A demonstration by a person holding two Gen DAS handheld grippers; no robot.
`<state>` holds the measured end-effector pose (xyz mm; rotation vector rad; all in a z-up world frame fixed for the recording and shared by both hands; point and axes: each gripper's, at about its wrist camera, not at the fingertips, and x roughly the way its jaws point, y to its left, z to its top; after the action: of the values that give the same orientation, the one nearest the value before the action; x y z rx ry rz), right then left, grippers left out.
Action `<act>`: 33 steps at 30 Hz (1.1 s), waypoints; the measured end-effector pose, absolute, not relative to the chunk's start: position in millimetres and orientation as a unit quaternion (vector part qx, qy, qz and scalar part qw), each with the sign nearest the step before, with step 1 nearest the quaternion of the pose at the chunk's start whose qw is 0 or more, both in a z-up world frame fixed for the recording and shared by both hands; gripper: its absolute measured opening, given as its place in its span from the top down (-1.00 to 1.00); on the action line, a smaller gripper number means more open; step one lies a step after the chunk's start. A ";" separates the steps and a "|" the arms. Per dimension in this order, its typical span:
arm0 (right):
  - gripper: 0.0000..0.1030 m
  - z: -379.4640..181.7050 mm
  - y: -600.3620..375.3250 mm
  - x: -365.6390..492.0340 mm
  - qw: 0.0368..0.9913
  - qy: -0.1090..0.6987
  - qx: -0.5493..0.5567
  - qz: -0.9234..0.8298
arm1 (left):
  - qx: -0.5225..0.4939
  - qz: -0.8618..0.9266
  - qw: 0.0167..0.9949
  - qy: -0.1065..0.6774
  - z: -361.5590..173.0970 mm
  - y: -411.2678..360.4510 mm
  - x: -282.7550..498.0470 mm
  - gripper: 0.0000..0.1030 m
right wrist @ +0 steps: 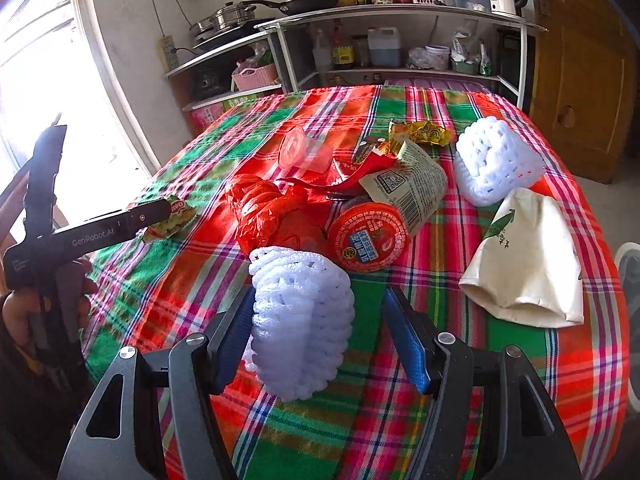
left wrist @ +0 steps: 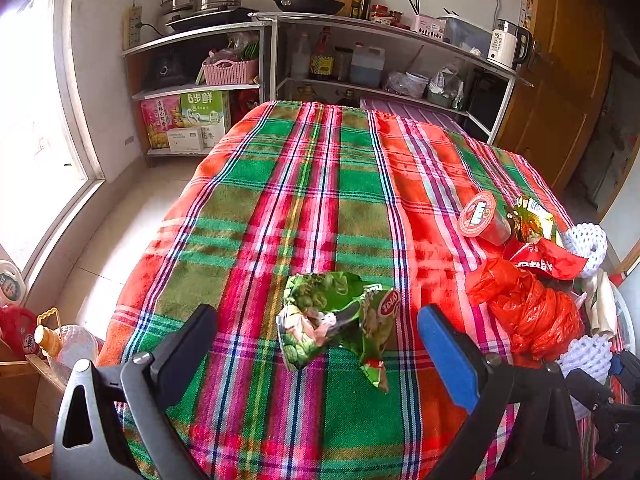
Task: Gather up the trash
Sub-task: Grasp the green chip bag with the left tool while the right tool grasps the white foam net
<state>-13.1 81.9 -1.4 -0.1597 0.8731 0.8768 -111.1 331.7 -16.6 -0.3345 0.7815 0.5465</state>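
Note:
A crumpled green snack wrapper (left wrist: 334, 318) lies on the plaid tablecloth (left wrist: 304, 184), just ahead of and between the fingers of my open left gripper (left wrist: 316, 340). My right gripper (right wrist: 318, 320) is open around a white foam fruit net (right wrist: 298, 320), which lies between its fingers. Beyond it lie a red plastic bag (right wrist: 268, 212), a red-lidded cup on its side (right wrist: 370, 236), a clear cup with a red lid (right wrist: 302, 152), a red wrapper (right wrist: 352, 174), a yellow wrapper (right wrist: 422, 134) and a second foam net (right wrist: 498, 158). The left gripper also shows in the right wrist view (right wrist: 160, 212).
A cream cloth bag (right wrist: 528, 260) lies at the right of the table. Metal kitchen shelves (left wrist: 280, 28) with pots, bottles and boxes stand behind the table. A wooden door (left wrist: 560, 80) is at the right. Oil bottles (left wrist: 48, 340) stand on the floor at the left.

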 end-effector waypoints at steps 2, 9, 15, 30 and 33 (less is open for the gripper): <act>-0.26 -2.0 83.2 -12.6 0.812 0.409 -0.076 0.410 | -0.163 0.261 0.873 0.378 -18.8 333.6 -110.4 -0.79; -0.26 -3.7 87.8 -14.6 0.814 0.408 -0.084 0.405 | -0.165 0.248 0.871 0.391 -23.9 334.7 -105.4 -0.31; 0.05 -2.8 86.2 -17.4 0.814 0.405 -0.080 0.410 | -0.164 0.246 0.869 0.397 -26.9 334.3 -104.0 0.07; 0.44 2.8 70.2 -23.4 0.826 0.388 -0.073 0.402 | -0.155 0.234 0.887 0.367 -12.1 323.9 -113.9 0.41; 0.47 4.6 67.9 -25.4 0.828 0.385 -0.071 0.401 | -0.156 0.226 0.890 0.365 -10.6 318.9 -115.6 0.41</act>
<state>-25.4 67.9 4.6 -0.1504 0.8170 0.8521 -115.6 318.9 -10.6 -0.3246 0.7574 0.4695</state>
